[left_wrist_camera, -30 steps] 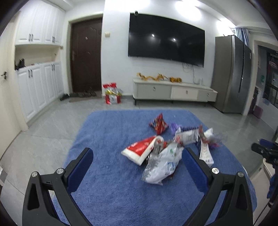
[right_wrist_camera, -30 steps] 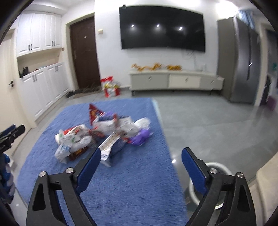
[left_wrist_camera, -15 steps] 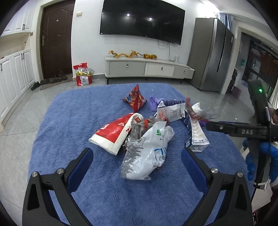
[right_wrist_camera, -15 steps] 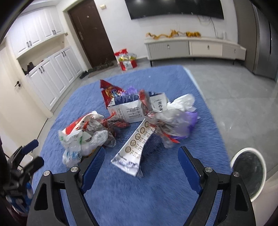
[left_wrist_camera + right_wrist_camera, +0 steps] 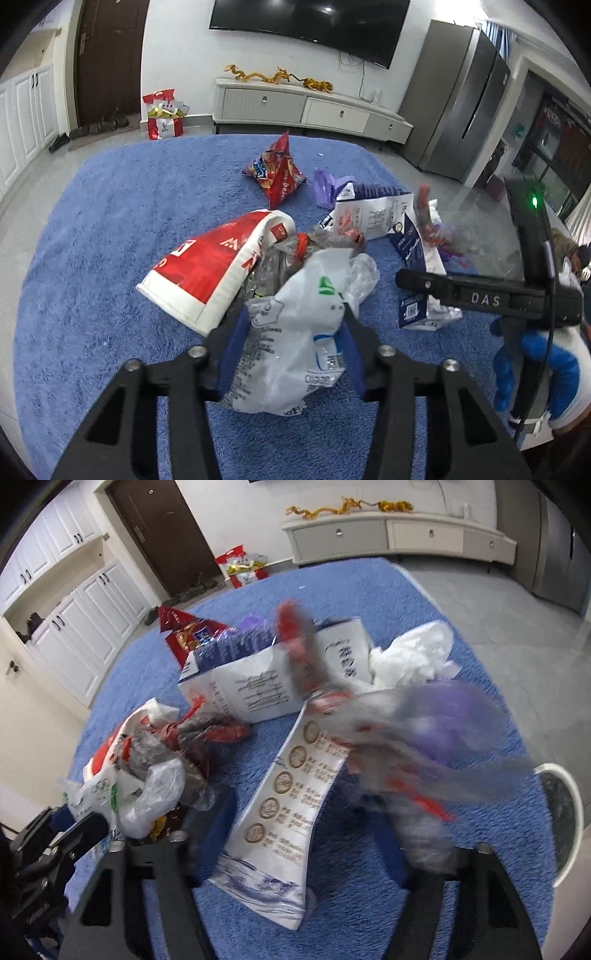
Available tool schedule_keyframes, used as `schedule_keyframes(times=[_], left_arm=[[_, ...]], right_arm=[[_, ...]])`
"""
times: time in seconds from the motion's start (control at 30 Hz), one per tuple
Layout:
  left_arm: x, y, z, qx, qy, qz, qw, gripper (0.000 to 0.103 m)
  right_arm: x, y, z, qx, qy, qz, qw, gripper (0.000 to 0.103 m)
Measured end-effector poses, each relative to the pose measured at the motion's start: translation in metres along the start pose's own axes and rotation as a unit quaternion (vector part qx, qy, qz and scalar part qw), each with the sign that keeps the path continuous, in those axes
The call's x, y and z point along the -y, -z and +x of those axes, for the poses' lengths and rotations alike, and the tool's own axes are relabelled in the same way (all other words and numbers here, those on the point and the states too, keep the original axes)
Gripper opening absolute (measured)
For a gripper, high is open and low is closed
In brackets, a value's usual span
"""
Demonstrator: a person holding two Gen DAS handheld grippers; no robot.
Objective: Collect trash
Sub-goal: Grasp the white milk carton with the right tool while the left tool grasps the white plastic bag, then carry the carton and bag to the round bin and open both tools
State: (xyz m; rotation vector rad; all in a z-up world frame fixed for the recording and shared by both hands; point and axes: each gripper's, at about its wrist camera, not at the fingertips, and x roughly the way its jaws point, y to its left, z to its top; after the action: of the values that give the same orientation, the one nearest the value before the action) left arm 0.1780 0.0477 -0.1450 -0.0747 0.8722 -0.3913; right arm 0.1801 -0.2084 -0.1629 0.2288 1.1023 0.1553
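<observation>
Trash lies heaped on a blue fluffy cloth (image 5: 92, 240). My left gripper (image 5: 293, 343) points down at the near end of the heap, its jaws closing, with both blue pads against the sides of a white plastic bag (image 5: 295, 325). A red and white bag (image 5: 214, 273) lies just left of it. My right gripper (image 5: 295, 823), blurred, is closing too. A long white and blue wrapper (image 5: 291, 794) with gold medals lies between its fingers, with gaps on both sides. A clear and purple bag (image 5: 443, 731) is smeared by motion at its right.
Further back lie a red snack bag (image 5: 280, 177), a purple bag (image 5: 325, 184) and a white and blue carton (image 5: 373, 214). A blue-gloved hand (image 5: 535, 373) holds the right device. A white round bin (image 5: 561, 812) stands past the cloth's right edge. A TV cabinet (image 5: 314, 110) lines the wall.
Both grippers have sunk and tipped down onto the heap. The left jaws went from wide open to closed in on the white plastic bag. The right jaws narrowed around the medal wrapper.
</observation>
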Motion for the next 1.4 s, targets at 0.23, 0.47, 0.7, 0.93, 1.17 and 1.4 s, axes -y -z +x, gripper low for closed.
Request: schedule_keyframes(times=[0.23,0.47,0.7,0.93,1.17,1.4], left_arm=[[-0.005,0.007,-0.024,0.009,0.028,-0.022,0.9993,0.029],[-0.009,0.013,-0.054,0.021,0.043,-0.038,0.9981,0.028],[-0.012,0.017,-0.082,0.037,0.044,-0.053,0.9969,0.027],[-0.007,0.012,-0.102,0.048,0.041,-0.047,0.9969,0.026],[0.009,-0.003,-0.129,0.07,0.051,-0.045,0.9953,0.026],[0.066,-0.02,-0.136,0.073,0.067,0.008,0.995,0.026]], right_arm=[[-0.01,0.019,-0.016,-0.013,-0.062,-0.032,0.997,0.044],[-0.001,0.044,-0.035,-0.041,-0.201,0.003,0.979,0.044],[0.012,0.062,-0.045,-0.046,-0.321,0.074,0.943,0.044],[-0.017,0.068,-0.033,-0.056,-0.356,0.038,0.932,0.044],[-0.01,0.07,-0.079,-0.014,-0.351,0.008,0.936,0.044],[0.045,0.075,-0.128,0.045,-0.32,0.013,0.946,0.044]])
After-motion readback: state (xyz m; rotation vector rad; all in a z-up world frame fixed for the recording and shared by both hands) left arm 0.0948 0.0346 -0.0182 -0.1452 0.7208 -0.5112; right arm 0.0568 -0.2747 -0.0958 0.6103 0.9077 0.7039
